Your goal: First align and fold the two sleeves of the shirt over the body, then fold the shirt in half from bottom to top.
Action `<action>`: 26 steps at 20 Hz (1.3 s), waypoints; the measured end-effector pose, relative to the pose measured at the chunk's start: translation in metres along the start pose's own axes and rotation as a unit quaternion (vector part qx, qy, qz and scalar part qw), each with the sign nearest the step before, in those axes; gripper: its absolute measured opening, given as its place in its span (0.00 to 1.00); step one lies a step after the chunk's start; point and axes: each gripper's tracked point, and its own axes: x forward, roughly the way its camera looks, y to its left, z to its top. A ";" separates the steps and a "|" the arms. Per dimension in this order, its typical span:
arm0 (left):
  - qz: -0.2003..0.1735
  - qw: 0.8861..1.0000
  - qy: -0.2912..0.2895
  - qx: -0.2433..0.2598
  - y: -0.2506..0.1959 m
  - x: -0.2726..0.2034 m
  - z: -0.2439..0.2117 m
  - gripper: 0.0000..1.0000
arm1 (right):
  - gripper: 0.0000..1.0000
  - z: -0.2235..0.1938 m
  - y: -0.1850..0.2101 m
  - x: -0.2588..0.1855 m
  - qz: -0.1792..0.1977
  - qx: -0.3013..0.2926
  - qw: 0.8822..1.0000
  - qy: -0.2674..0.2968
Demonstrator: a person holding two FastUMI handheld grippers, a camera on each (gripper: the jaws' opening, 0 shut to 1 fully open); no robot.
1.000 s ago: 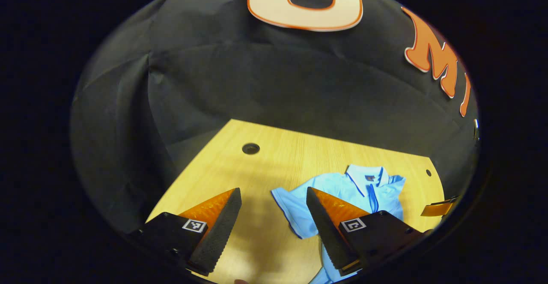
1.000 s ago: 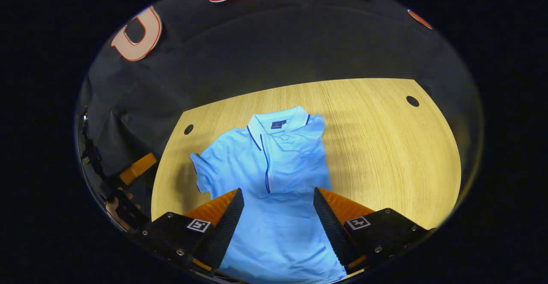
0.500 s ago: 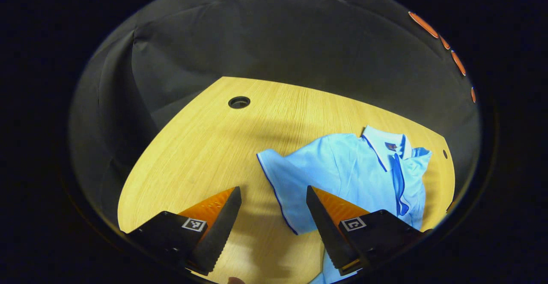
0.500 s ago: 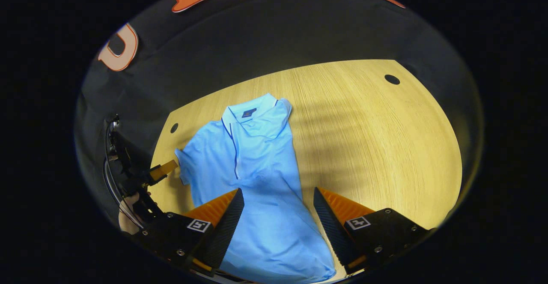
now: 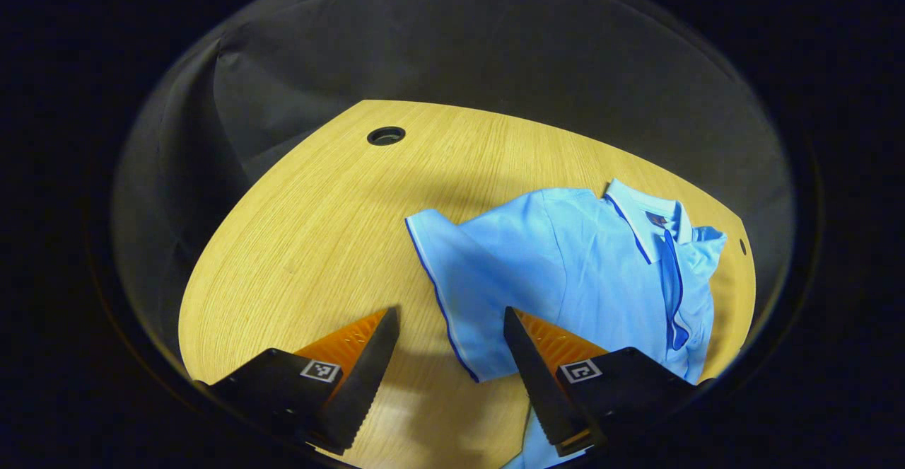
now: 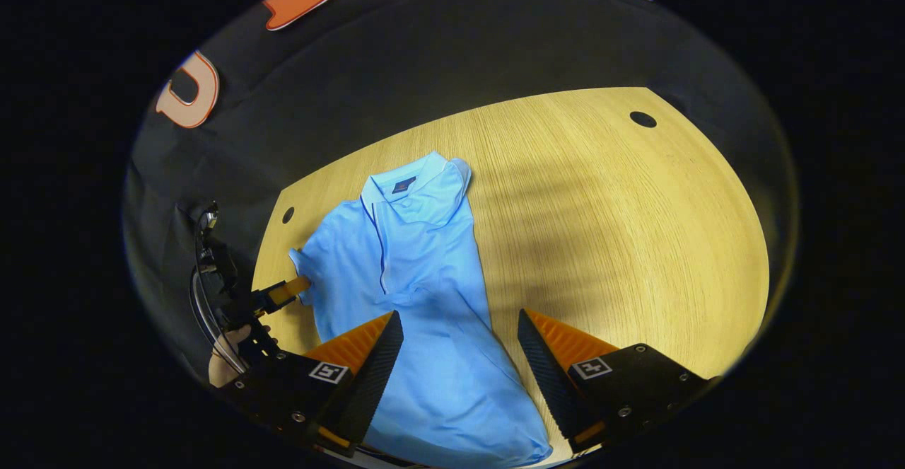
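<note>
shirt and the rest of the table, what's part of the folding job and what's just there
Part of the job:
light blue polo shirt
its spread sleeve
left claw
right claw

Just there:
wooden table
cable holes

Over the last second the left tool (image 5: 447, 356) has been brought down and in toward the shirt (image 5: 587, 271), whose spread sleeve (image 5: 452, 278) now lies just ahead of its open fingers. In the right gripper view, that tool (image 6: 286, 291) is now seen close beside the sleeve edge, where earlier it stood well apart from the shirt.
</note>
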 end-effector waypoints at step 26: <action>-0.152 0.985 -0.069 0.039 -0.145 -0.087 0.054 0.04 | 0.99 -0.009 -0.031 -0.025 0.004 0.020 1.000 -0.020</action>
